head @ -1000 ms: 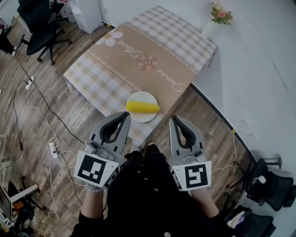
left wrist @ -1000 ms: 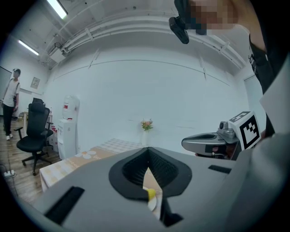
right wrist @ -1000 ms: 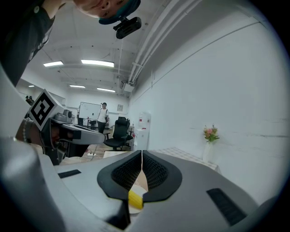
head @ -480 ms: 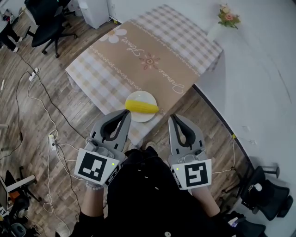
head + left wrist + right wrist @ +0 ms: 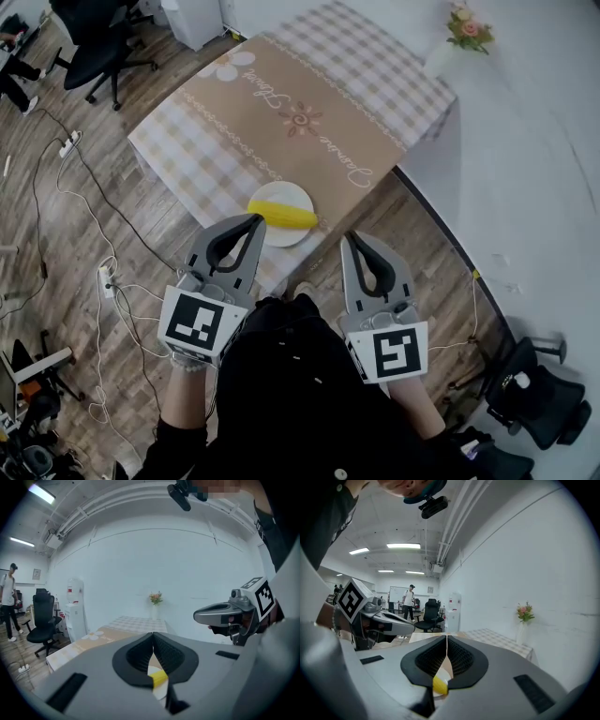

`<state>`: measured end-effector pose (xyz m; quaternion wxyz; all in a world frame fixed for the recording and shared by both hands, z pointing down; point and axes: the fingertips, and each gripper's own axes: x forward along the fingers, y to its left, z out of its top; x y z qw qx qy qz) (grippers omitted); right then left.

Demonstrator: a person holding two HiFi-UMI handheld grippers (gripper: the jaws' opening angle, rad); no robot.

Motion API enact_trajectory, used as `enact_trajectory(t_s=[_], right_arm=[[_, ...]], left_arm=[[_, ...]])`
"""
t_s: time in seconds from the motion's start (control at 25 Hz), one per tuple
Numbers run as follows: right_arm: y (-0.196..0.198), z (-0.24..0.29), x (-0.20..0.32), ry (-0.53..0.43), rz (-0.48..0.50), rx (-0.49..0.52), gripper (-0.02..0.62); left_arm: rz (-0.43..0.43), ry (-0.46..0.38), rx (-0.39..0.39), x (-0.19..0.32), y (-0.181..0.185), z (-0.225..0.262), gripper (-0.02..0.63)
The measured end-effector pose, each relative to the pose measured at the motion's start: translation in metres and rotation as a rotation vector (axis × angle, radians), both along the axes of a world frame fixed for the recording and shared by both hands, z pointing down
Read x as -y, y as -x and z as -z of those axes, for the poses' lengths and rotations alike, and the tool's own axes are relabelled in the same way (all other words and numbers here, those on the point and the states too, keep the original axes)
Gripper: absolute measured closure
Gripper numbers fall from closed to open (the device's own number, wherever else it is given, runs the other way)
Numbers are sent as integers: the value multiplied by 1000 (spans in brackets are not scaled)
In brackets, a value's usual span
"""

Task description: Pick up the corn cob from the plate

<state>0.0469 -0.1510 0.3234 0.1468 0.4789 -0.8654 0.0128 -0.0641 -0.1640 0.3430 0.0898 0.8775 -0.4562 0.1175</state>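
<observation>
Checkered table (image 5: 309, 103); plate (image 5: 292, 235) with corn cob (image 5: 284, 216)

- The plate (image 5: 285, 193) sits on the table (image 5: 309, 103), at its near edge.
- The corn cob (image 5: 281, 216) lies across the plate, its ends toward 9 and 3 o'clock.
- From the plate, the left gripper (image 5: 256, 219) is just beside at 8 o'clock and the right gripper (image 5: 349, 238) near at 4 o'clock.
- The flower vase (image 5: 466, 30) stands at 1 o'clock, by the table's far corner.
- One office chair (image 5: 96, 39) stands on the floor at 10 o'clock, and another (image 5: 539, 405) well apart at 4 o'clock.
</observation>
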Motion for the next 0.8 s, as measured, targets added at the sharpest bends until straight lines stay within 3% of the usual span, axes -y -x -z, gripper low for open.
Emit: enact_trajectory(t_s=[0.2,0.48,0.68,0.8], right_arm=[[-4,-4,2,14,-4,0,552],[-13,-12,2,34,-30,-1,552],[-25,-15,4,38,-73,3,552],[-28,-18,2,51,-74,-3,552]], left_arm=[[-97,-32,69,12,-11,-18,591],[-240,2,222,20,-34,-55,589],[-333,84,302,14,-44,-92,465],[-406,76,432,14,-47,-114,436]])
